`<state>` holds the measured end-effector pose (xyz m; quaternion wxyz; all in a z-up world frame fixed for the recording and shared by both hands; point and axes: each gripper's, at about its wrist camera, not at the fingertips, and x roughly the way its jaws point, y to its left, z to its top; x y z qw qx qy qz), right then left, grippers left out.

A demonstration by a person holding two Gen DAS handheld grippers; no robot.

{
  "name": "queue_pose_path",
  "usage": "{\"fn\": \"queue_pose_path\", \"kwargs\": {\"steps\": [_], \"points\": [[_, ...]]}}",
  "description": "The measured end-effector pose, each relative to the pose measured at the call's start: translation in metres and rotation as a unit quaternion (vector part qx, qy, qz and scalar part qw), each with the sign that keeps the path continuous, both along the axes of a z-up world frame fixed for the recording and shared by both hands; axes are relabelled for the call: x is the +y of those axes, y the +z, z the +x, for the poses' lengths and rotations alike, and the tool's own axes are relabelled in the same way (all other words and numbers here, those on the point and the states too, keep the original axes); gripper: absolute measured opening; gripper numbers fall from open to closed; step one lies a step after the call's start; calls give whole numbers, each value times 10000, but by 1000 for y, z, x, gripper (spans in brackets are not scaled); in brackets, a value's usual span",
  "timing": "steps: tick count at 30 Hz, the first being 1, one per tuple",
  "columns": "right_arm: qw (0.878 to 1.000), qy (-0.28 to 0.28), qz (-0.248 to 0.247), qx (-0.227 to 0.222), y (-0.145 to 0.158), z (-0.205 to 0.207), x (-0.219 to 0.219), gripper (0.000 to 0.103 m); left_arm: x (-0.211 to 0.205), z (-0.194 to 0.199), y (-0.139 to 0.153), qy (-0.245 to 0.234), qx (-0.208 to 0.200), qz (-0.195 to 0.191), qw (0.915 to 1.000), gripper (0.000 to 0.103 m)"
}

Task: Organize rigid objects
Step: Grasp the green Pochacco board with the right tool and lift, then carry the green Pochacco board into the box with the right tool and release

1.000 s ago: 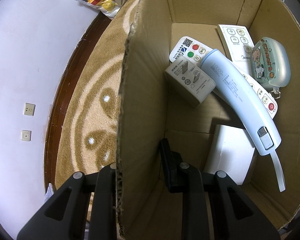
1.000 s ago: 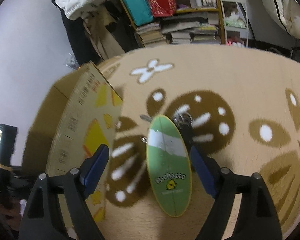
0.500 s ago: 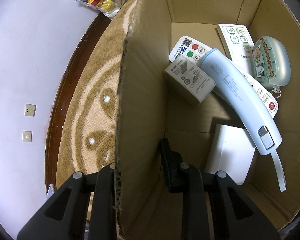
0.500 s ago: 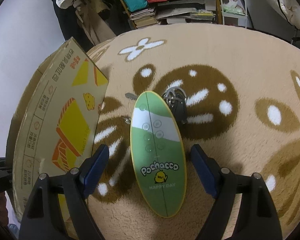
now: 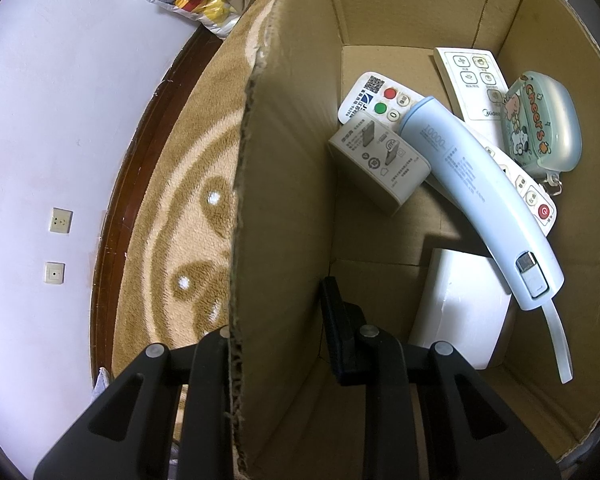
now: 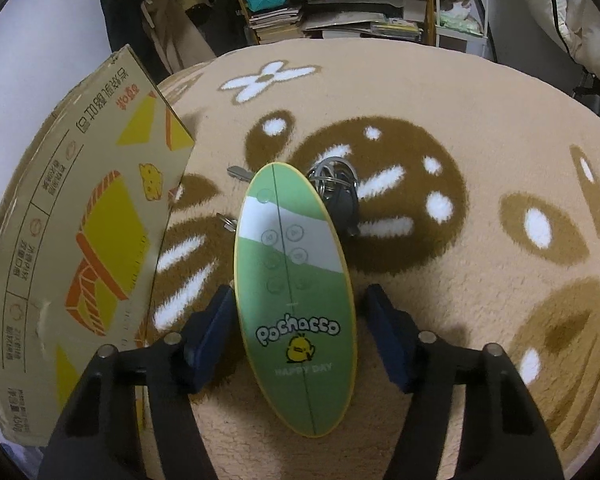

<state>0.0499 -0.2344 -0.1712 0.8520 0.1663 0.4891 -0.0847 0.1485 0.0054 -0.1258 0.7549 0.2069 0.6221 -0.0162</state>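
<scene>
A green oval Pochacco remote [image 6: 296, 292] lies on the beige rug. My right gripper [image 6: 300, 300] straddles its middle with its jaws closing; the left pad [image 6: 216, 320] is at the remote's edge and a gap still shows at the right pad. A bunch of keys [image 6: 334, 184] lies just behind the remote. My left gripper [image 5: 276, 320] is shut on the near wall of the cardboard box [image 5: 284, 200], one finger outside and one inside. In the box lie a blue power bank [image 5: 472, 196], a grey charger [image 5: 376, 160], white remotes [image 5: 376, 96], a pale green case [image 5: 544, 124] and a white block [image 5: 460, 312].
The printed outside of the cardboard box [image 6: 100, 220] stands close to the left of my right gripper. A shelf with books and bags [image 6: 332, 4] lines the far edge of the rug. A white wall with sockets [image 5: 60, 220] is left of the box.
My right gripper has come down closer over the green remote and its jaws have narrowed around it. The left gripper and the box have not moved.
</scene>
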Motion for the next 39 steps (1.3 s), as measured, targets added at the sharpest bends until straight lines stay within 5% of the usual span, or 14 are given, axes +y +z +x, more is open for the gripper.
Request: {"fn": "queue_pose_path", "kwargs": {"steps": [8,11,39], "points": [[9997,60,-234,51,-1,0,5,67,0,0,0,0,1,4,10000,23],[9994,23,-331,40,0,-1,6,59,0,0,0,-2,1,4,10000,23],[9947,-35,324,-980,65,-1,6,59,1,-2,1,-1,18,12,10000,23]]}}
